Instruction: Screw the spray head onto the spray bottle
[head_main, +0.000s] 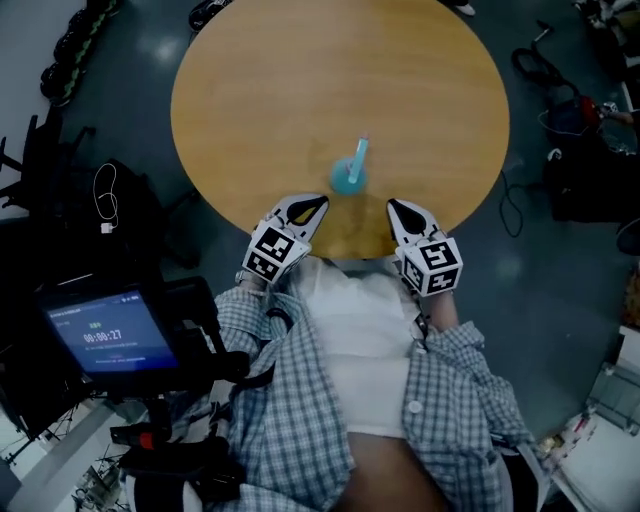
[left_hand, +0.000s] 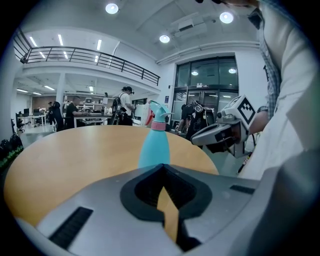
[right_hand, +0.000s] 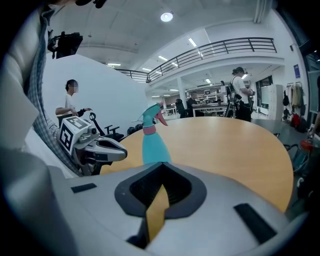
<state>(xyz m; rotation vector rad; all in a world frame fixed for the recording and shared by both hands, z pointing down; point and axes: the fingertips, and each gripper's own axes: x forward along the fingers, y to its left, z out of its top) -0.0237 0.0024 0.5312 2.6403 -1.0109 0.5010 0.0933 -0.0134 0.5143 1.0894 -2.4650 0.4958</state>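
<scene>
the left tool (head_main: 312, 207) and right tool (head_main: 398, 211) are both fully closed and empty, tips over the desk (head_main: 270, 90) edge. the teal spray bottle (head_main: 348, 176) stands upright just ahead, between them, its spray head (left_hand: 158, 111) on top.

Head view looks steeply down over the round table (head_main: 250, 90). Both gripper views sit low at its near edge, facing across it. All three share the spray bottle (head_main: 347, 178).
</scene>
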